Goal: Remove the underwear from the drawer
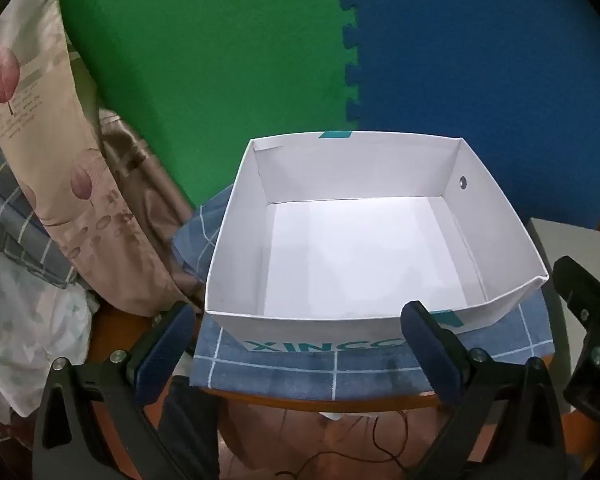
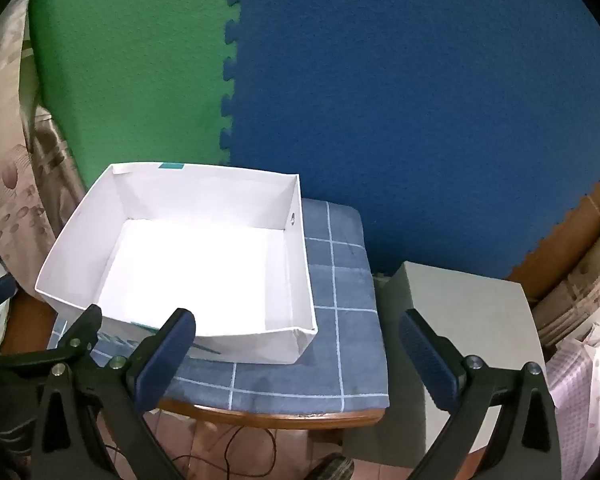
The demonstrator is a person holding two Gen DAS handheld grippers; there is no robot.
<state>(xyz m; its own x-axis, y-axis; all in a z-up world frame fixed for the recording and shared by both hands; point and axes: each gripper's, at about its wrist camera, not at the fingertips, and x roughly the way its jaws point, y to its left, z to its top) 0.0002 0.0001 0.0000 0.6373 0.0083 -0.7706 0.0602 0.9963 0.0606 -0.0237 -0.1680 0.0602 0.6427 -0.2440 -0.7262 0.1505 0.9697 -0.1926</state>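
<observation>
A white open cardboard box [image 1: 236, 240] [image 2: 72, 248], serving as the drawer, stands on a blue checked cushion [image 1: 300, 372] [image 2: 340, 312]. Its white floor shows nothing inside; no underwear is visible in either view. My left gripper [image 1: 300, 336] hangs open over the box's near wall, blue-padded fingers [image 1: 168, 344] wide apart with nothing between them. My right gripper [image 2: 300, 340] is open too, above the cushion's right front corner, its left finger [image 2: 168, 344] by the box's near wall. The right gripper's black frame [image 1: 584, 320] shows at the left view's right edge.
The cushion lies on a wooden stool [image 2: 268, 416]. A grey-white cabinet [image 2: 460, 320] stands right of it. Patterned pillows and bedding [image 1: 60, 184] pile up at the left. Green [image 1: 204, 60] and blue [image 2: 420, 100] foam mats cover the wall behind. Thin cables [image 2: 236, 452] lie on the floor.
</observation>
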